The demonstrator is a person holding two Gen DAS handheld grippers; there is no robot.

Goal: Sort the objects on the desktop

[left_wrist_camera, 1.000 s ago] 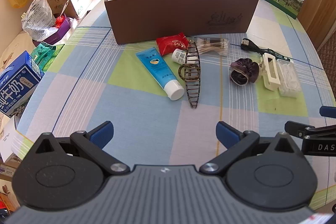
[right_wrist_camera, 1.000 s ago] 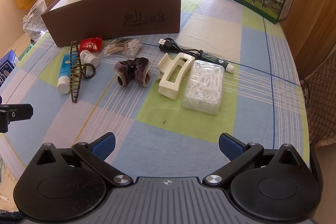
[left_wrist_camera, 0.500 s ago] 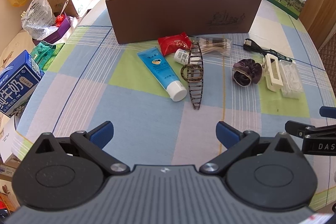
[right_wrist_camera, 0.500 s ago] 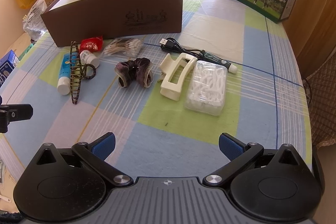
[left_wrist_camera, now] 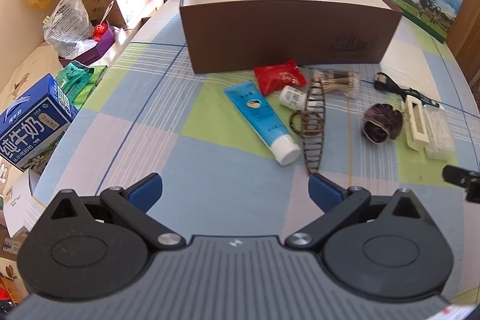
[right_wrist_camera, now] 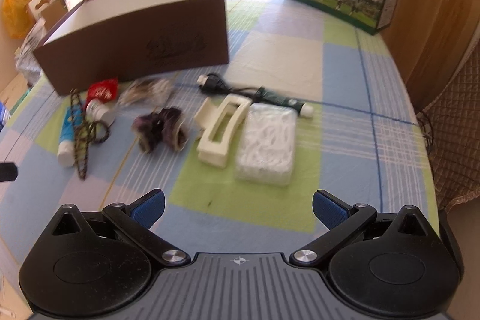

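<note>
Both the left gripper [left_wrist_camera: 235, 189] and right gripper [right_wrist_camera: 238, 204] gape empty at frame bottom, the blue tube [left_wrist_camera: 260, 119], hair claw [right_wrist_camera: 222, 130] and scrunchie [right_wrist_camera: 160, 132] scattered mid-frame before the brown box [left_wrist_camera: 285, 35] on the counter [left_wrist_camera: 168, 146].

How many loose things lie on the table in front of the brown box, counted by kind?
Hair things: 4 (long brown clip, thin hair tie, purple scrunchie, cream claw clip)
Tubes and bottle: 3 (blue tube, small white bottle, dark green tube)
Packets: 3 (red packet, cotton swabs, clear white pack)
Cable: 1 (black cable)
Total: 11
</note>
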